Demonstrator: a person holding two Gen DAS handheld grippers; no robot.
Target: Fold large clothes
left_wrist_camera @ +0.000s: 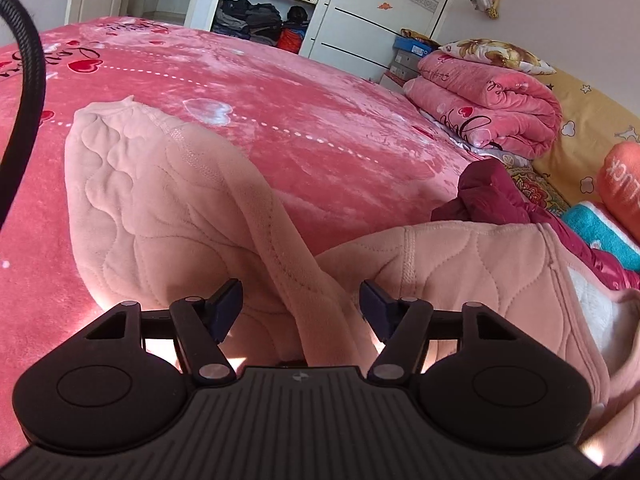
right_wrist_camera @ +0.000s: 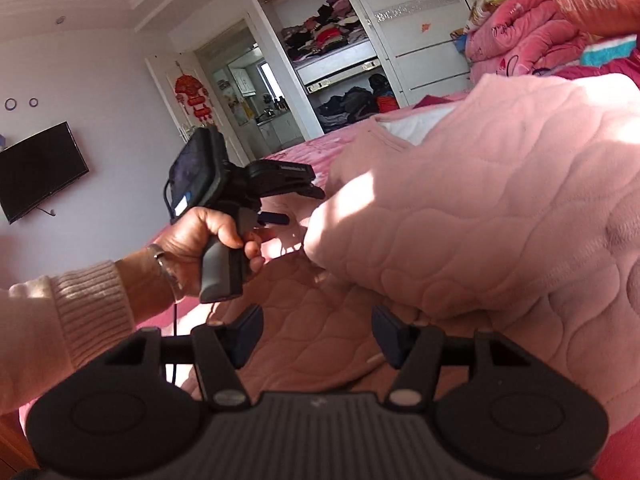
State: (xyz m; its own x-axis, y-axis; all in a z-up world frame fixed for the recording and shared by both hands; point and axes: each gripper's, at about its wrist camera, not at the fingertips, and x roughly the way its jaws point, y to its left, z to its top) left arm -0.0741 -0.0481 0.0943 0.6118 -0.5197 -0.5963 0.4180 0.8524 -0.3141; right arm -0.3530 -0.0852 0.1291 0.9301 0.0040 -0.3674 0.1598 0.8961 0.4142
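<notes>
A pale pink quilted garment (left_wrist_camera: 152,208) lies crumpled on the bed, one part stretched away to the left and another heaped at the right. My left gripper (left_wrist_camera: 301,304) stands open, with a raised ridge of the garment running between its jaws; the blue pads (left_wrist_camera: 230,300) do not press on it. In the right wrist view the garment (right_wrist_camera: 480,220) bulges up at the right. My right gripper (right_wrist_camera: 318,332) is open just above a flat part of it, with nothing pinched. A person's hand (right_wrist_camera: 200,240) holds the left gripper's handle over the cloth.
The bed has a pink heart-print cover (left_wrist_camera: 320,120). A maroon jacket (left_wrist_camera: 492,196) lies behind the garment, with folded pink blankets (left_wrist_camera: 488,108) and an orange pillow (left_wrist_camera: 624,184) at the right. An open wardrobe (left_wrist_camera: 260,20) stands beyond the bed. A black TV (right_wrist_camera: 40,168) hangs on the wall.
</notes>
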